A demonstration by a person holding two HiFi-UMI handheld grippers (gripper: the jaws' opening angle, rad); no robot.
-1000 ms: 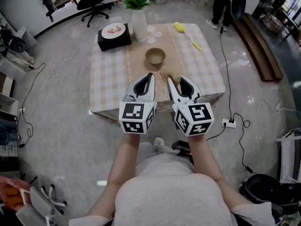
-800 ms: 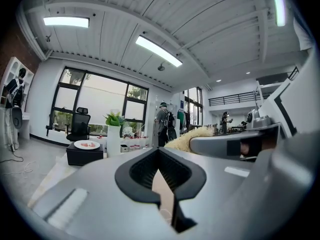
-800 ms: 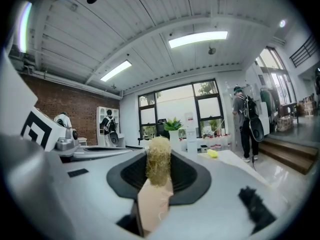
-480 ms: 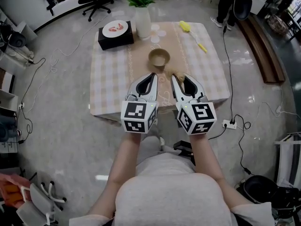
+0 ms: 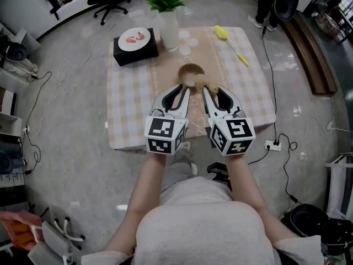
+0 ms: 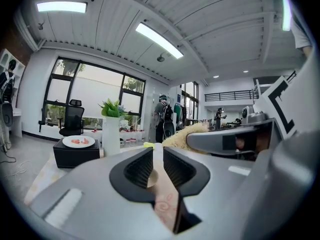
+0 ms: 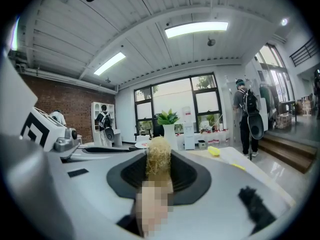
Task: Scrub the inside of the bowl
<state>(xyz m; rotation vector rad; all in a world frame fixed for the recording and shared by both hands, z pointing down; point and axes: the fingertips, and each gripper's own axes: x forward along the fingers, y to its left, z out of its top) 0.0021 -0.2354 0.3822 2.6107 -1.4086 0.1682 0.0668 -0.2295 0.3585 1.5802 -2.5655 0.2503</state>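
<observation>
A tan bowl (image 5: 190, 74) sits near the middle of the checked table (image 5: 129, 93). My left gripper (image 5: 182, 86) hovers at the bowl's near rim. Its jaws have just been opening to a narrow gap, with nothing between them (image 6: 158, 156). My right gripper (image 5: 207, 90) is beside it, just right of the bowl, shut on a straw-coloured scrubber (image 5: 209, 85). The scrubber (image 7: 159, 163) sticks up from between the right gripper's (image 7: 159, 170) jaws, and its tuft (image 6: 183, 136) also shows in the left gripper view. The bowl's inside is partly hidden by the left gripper's tips.
At the table's far left a black box carries a white plate (image 5: 135, 38). Behind the bowl is a white vase with a green plant (image 5: 169, 22). A yellow brush (image 5: 231, 41) lies at the far right. A person (image 7: 246, 115) stands beyond the table, and a cable and power strip (image 5: 271, 144) lie on the floor to the right.
Both grippers have moved forward over the table, from its near edge up to the bowl. The left jaws have parted slightly. The right jaws still hold the scrubber.
</observation>
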